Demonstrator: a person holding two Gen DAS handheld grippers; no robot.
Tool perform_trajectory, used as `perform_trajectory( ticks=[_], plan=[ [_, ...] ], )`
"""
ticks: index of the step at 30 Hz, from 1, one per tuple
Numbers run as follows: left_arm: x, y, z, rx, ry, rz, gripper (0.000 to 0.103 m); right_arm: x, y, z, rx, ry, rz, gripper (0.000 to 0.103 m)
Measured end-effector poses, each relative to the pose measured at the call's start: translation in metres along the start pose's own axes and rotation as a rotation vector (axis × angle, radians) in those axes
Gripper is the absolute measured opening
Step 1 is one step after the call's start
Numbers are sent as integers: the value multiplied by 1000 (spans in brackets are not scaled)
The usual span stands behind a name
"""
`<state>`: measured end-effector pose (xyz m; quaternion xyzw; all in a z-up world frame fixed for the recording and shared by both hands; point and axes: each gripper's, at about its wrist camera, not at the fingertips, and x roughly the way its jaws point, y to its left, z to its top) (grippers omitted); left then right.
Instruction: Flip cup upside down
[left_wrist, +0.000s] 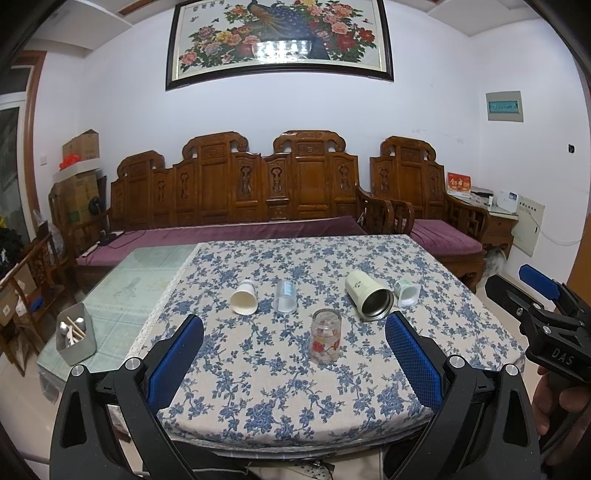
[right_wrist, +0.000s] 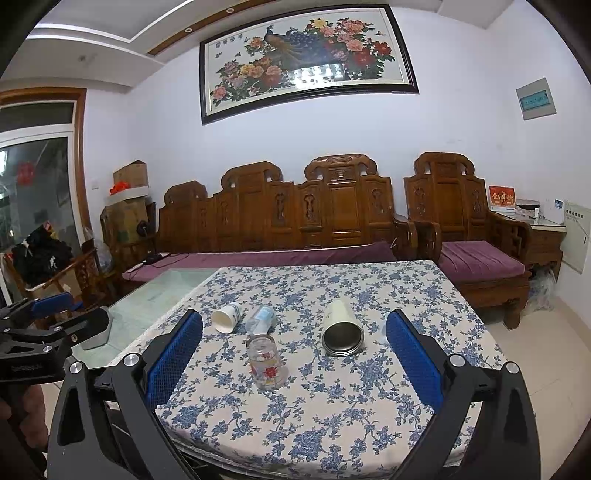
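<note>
The clear flowered glass cup (left_wrist: 325, 336) is seen standing near the desk's (left_wrist: 280, 413) front edge, seemingly mouth-down; both tongs (left_wrist: 293, 349) (right_wrist: 293, 347) are held wide, empty.

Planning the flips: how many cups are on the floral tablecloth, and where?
5. Paper cup on its side far left; clear plastic cup lying beside it; flowered glass standing nearest; steel-lined mug lying right; small white cup behind it.

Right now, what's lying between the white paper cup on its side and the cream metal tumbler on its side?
A clear plastic cup lies on its side between the white paper cup and the cream tumbler, seen in both wrist views.
</note>
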<state>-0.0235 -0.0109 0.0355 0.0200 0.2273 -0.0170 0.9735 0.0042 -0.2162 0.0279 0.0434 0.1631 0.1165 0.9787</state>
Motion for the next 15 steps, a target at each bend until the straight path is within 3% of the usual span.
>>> perform_trajectory(
  ticks=[15],
  plan=[
    [0,1,-2,0,2,4,95,-1,1,0,3,0,2,100]
  ],
)
